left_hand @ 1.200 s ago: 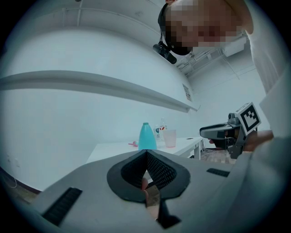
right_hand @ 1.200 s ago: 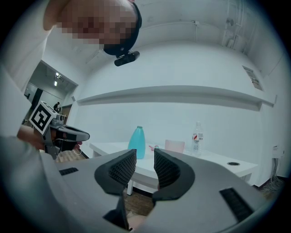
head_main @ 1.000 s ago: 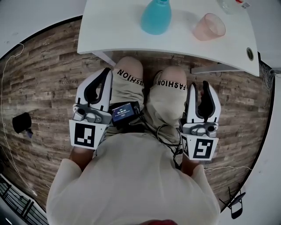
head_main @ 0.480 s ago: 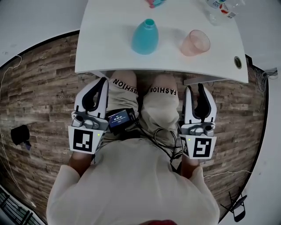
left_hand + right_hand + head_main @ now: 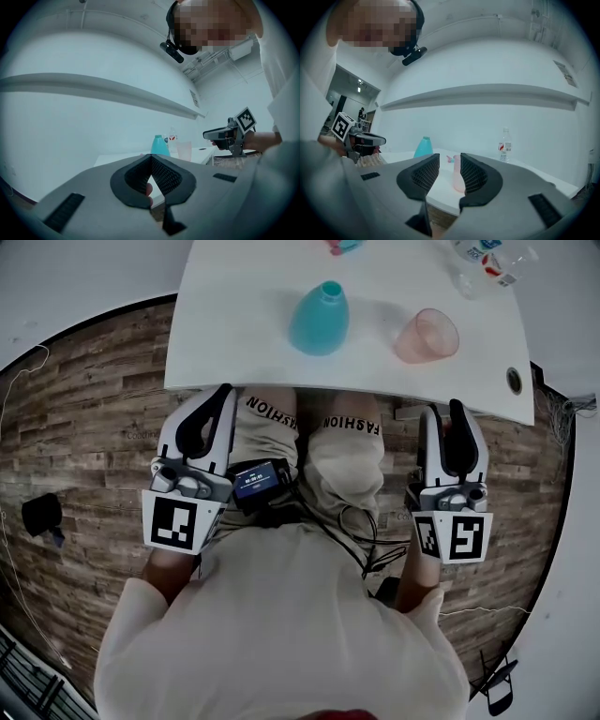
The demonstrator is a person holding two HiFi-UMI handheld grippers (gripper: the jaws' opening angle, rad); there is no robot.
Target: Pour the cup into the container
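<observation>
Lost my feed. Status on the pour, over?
Left gripper shut, right gripper just cracked open, both empty. Pink cup and teal bottle untouched on table. Nothing in the way.

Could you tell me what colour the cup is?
The cup is translucent pink, clearest in the head view.

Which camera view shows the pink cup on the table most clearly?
The head view: the pink cup is seen whole from above. The left gripper view shows it small and far; the right gripper view only a part.
</observation>
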